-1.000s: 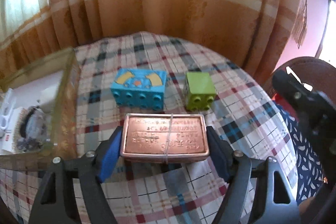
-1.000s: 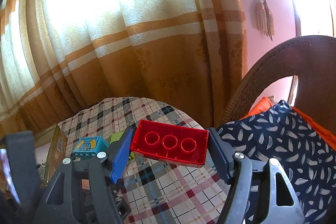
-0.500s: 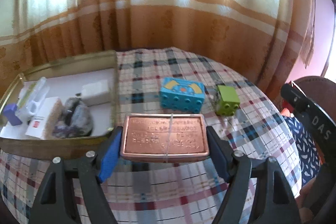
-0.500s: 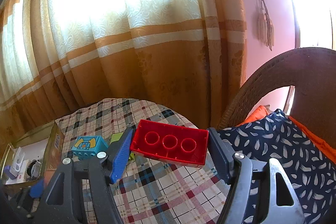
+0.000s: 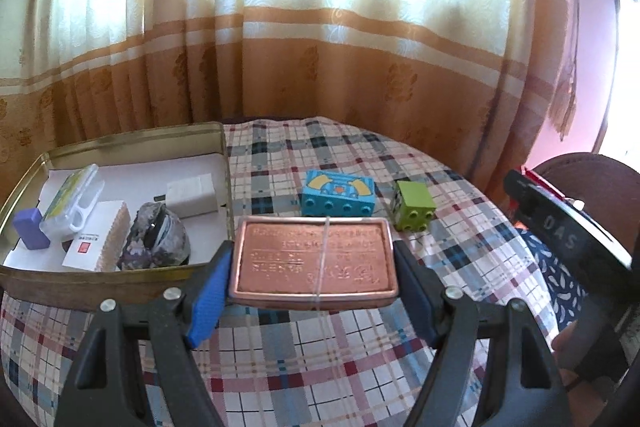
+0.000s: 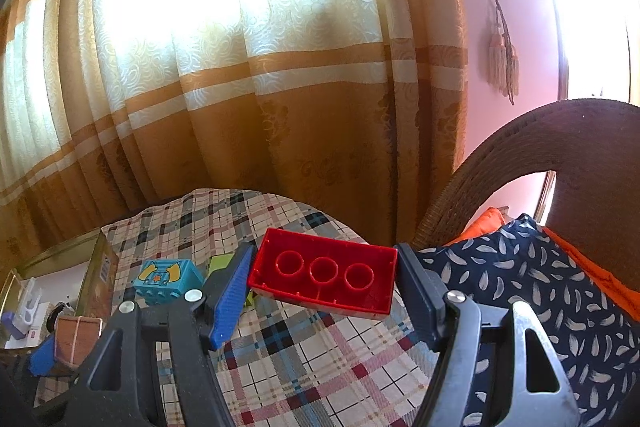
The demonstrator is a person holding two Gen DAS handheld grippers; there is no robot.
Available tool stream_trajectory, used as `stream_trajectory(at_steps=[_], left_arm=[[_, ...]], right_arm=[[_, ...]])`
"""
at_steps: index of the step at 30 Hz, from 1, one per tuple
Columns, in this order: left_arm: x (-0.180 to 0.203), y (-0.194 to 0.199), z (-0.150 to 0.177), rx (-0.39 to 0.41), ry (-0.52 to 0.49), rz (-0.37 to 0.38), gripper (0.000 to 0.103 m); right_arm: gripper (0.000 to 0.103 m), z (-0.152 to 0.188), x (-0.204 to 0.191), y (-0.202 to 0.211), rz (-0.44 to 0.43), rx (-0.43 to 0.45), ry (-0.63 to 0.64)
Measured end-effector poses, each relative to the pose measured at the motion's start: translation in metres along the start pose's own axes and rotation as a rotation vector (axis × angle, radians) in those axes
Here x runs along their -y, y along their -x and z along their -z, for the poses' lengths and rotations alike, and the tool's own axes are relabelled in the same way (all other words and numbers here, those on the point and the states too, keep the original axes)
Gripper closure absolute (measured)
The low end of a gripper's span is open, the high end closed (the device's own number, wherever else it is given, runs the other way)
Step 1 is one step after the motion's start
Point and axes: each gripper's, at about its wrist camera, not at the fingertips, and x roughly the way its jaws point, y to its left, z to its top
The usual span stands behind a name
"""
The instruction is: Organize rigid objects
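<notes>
Two grippers are loaded, each clenched on one rigid piece. Nearest in the left wrist view, the left gripper (image 5: 313,263) grasps a flat copper tin (image 5: 313,258) by its short ends, so the tin's long axis runs left to right across the jaws, lid up, a thin band around its middle. The open metal tray (image 5: 124,143) lies just left of the tin and a little farther off, its near wall almost level with the tin's left end; so I judge the coming move to be a short carry leftward over that wall, and the left hand is clearly the nearer one. The tray already holds a white adapter (image 5: 191,195), a purple block (image 5: 30,234) and other small items, leaving bare floor at the far side. Farther right on the checked tablecloth (image 5: 320,347) stand a blue brick (image 5: 338,194) and a green brick (image 5: 414,205), apart. The right gripper (image 6: 323,277) grips a red brick (image 6: 324,273), hollow side up, well right of the tray.
</notes>
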Motion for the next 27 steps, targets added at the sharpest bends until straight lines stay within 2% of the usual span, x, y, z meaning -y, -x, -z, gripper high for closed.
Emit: stream_trajectory(at_steps=[10,14,27], left_arm=[[-0.015,0.015,0.0,0.056,0.01,-0.03,0.026],[-0.029,0.018,0.0,0.073,0.023,-0.072,0.026],[-0.065,0.027,-0.001,0.094,0.098,-0.118,0.026]], right_arm=[[0.032,0.002,-0.009,0.012,-0.006,0.035,0.03],[0.032,0.006,-0.015,0.015,-0.048,0.018,0.011],[0.032,0.011,-0.044,0.026,-0.109,0.042,0.043]])
